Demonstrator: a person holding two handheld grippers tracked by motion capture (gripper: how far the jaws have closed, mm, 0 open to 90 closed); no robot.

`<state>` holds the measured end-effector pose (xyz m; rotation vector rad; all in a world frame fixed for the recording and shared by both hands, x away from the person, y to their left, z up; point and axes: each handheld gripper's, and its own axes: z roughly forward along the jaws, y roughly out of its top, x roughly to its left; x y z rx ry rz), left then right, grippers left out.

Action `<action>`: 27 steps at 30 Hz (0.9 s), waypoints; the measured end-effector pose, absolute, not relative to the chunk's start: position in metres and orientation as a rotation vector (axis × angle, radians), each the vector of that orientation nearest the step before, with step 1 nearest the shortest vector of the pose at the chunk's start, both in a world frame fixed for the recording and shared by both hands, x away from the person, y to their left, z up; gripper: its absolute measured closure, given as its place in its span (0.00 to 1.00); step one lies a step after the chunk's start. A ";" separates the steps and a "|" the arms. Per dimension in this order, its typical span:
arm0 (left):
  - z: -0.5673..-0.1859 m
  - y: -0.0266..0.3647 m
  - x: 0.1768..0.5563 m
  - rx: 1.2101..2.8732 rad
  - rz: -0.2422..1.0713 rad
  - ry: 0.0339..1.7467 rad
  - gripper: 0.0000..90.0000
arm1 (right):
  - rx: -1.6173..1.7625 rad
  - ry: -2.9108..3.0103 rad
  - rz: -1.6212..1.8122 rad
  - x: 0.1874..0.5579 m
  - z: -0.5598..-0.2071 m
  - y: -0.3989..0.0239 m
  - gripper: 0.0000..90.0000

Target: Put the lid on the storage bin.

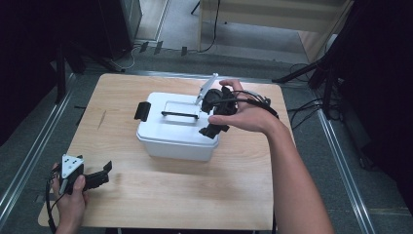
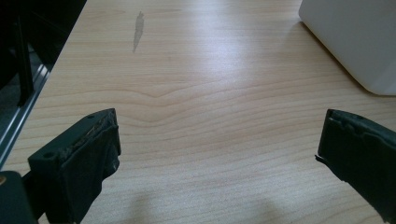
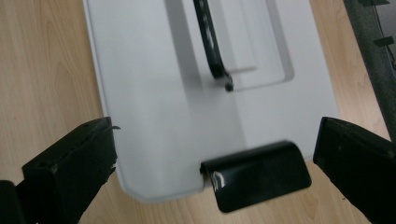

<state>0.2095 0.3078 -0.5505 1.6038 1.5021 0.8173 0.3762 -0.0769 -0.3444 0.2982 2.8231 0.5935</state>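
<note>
Bench (image 1: 160,200) of pale wood, white lidded box (image 1: 178,127) at centre, one tool on either side.

Left tool (image 1: 100,176) low at the near left corner, held by a hand (image 1: 70,202), jaws spread wide over bare wood and gripping nothing; in the left gripper view, box corner (image 2: 355,42) well off to the upper right. White box mid-bench with a black latch (image 1: 142,111) on its left end and a black carry handle (image 1: 179,115) lying flat in the lid recess. Right tool (image 1: 214,129) at the box's right end, held from above by the right hand (image 1: 243,114), jaws released and wide apart; in the right gripper view, right-end black latch (image 3: 257,175) between them, untouched, handle (image 3: 212,46) beyond.
</note>
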 end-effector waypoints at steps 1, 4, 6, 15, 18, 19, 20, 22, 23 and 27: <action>-0.551 0.308 0.209 1.603 0.818 1.503 0.00 | 0.299 2.824 0.585 0.375 -0.345 -0.081 0.00; -0.550 0.308 0.209 1.606 0.819 1.504 0.00 | 0.312 2.824 0.564 0.372 -0.348 -0.092 0.00; -0.550 0.307 0.209 1.606 0.818 1.505 0.00 | 0.327 2.820 0.547 0.371 -0.351 -0.100 0.00; -0.551 0.307 0.209 1.610 0.824 1.503 0.00 | 0.386 2.803 0.546 0.364 -0.357 -0.130 0.00; -0.551 0.307 0.209 1.611 0.826 1.504 0.00 | 0.400 2.794 0.547 0.363 -0.360 -0.138 0.00; -0.551 0.307 0.209 1.611 0.826 1.504 0.00 | 0.402 2.791 0.547 0.363 -0.361 -0.141 0.00; -0.551 0.307 0.209 1.612 0.826 1.504 0.00 | 0.412 2.790 0.547 0.362 -0.362 -0.143 0.00; -0.551 0.307 0.209 1.612 0.826 1.504 0.00 | 0.421 2.780 0.551 0.362 -0.364 -0.148 0.00; -0.551 0.307 0.209 1.611 0.826 1.504 0.00 | 0.428 2.771 0.551 0.361 -0.365 -0.151 0.00; -0.551 0.307 0.209 1.611 0.826 1.504 0.00 | 0.458 2.760 0.560 0.360 -0.370 -0.162 0.00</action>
